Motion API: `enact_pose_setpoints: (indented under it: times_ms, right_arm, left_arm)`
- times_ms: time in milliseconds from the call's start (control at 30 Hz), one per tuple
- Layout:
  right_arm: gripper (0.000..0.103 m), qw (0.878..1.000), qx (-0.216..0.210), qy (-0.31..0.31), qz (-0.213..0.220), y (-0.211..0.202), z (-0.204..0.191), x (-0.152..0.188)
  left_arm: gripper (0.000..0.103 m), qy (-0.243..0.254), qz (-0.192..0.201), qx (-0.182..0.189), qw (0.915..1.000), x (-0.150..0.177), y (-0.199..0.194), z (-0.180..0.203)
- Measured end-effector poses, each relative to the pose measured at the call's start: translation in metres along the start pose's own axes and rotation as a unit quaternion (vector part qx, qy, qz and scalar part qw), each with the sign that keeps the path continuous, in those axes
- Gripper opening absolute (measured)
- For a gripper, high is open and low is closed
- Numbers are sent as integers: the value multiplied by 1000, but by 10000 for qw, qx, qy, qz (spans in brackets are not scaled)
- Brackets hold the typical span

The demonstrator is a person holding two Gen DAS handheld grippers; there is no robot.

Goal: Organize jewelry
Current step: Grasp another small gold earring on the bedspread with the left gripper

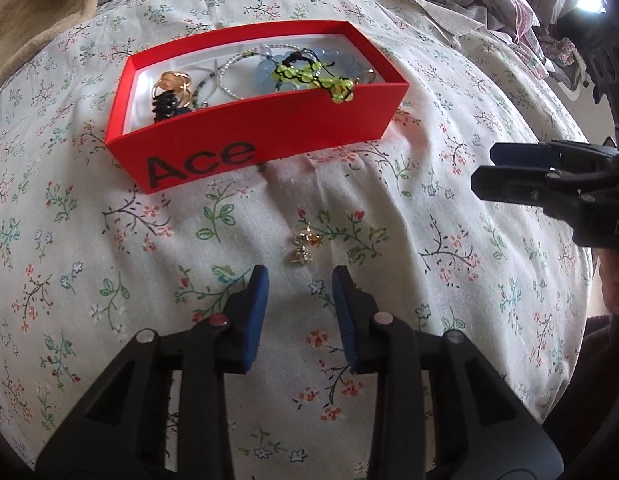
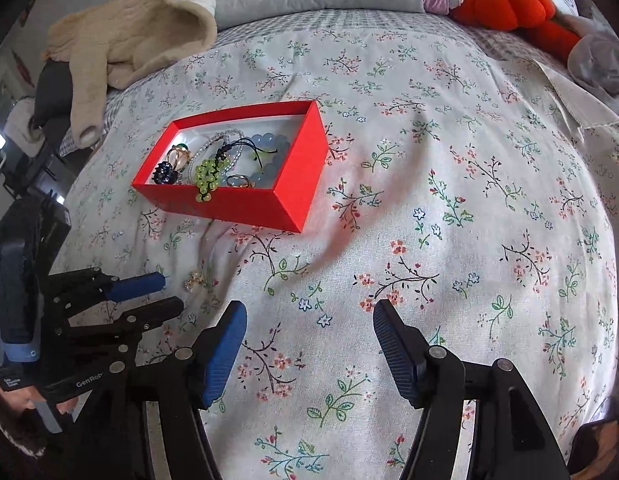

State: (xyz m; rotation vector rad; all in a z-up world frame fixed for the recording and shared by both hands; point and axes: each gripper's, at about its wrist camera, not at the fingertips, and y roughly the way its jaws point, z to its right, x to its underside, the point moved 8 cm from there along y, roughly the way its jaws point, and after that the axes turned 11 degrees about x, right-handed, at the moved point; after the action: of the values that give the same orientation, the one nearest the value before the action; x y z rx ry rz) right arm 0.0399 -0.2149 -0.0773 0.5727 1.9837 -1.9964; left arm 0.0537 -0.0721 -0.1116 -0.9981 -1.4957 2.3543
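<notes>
Our left gripper jaws apart, empty, near gold earrings; right gripper spread; red box beyond.

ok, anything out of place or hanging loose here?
Two things: the green bead bracelet droops over the red box front wall, and a small gold piece lies loose on the floral sheet, outside the box.

Both wrist views angled steeply down, near the floral bedspread, sharing the red box.
</notes>
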Motion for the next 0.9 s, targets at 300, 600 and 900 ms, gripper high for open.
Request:
enact_pose_setpoints:
  times_ms: [300,600,900]
  right_arm:
    - [67,9999,-1,-81,-60,4,0,4]
    - [67,10000,10,-72,-62,4,1,5]
    - [67,10000,-12,-45,-48,3,-5,1]
  left_arm:
    - [33,-9,-5,-144,9999,-7,13,0]
    - [13,58,-33,-241,9997,-9,19,4]
    - [13,-67,12,-372,9993,-8,14,-1]
